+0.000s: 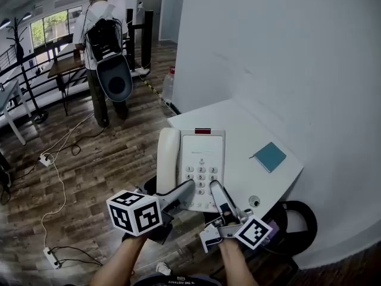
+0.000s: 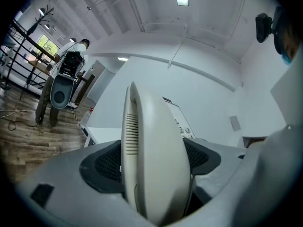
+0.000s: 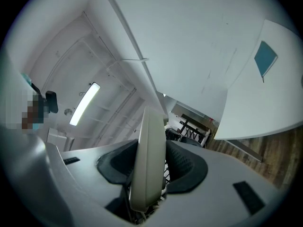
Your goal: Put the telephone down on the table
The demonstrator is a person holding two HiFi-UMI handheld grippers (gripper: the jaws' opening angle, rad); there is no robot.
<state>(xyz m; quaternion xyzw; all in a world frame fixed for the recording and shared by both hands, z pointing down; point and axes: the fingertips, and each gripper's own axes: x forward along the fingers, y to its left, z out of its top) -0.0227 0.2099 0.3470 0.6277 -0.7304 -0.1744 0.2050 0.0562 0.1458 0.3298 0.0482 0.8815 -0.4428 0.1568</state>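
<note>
A cream push-button telephone (image 1: 201, 159), its handset (image 1: 168, 158) on the cradle at its left, hangs over the near left corner of the white table (image 1: 250, 130). I cannot tell whether it touches the tabletop. My left gripper (image 1: 189, 189) is shut on the phone's near end; in the left gripper view both pads press the handset (image 2: 151, 150). My right gripper (image 1: 216, 189) is shut on the near right edge of the phone; in the right gripper view the thin cream edge (image 3: 149, 160) sits clamped between the dark pads.
A teal notebook (image 1: 269, 157) lies on the table's right part, near a cable hole (image 1: 254, 201). A white wall rises behind the table. On the wooden floor to the left lie cables and a power strip (image 1: 46, 158). A person with a backpack (image 1: 102, 46) stands far back.
</note>
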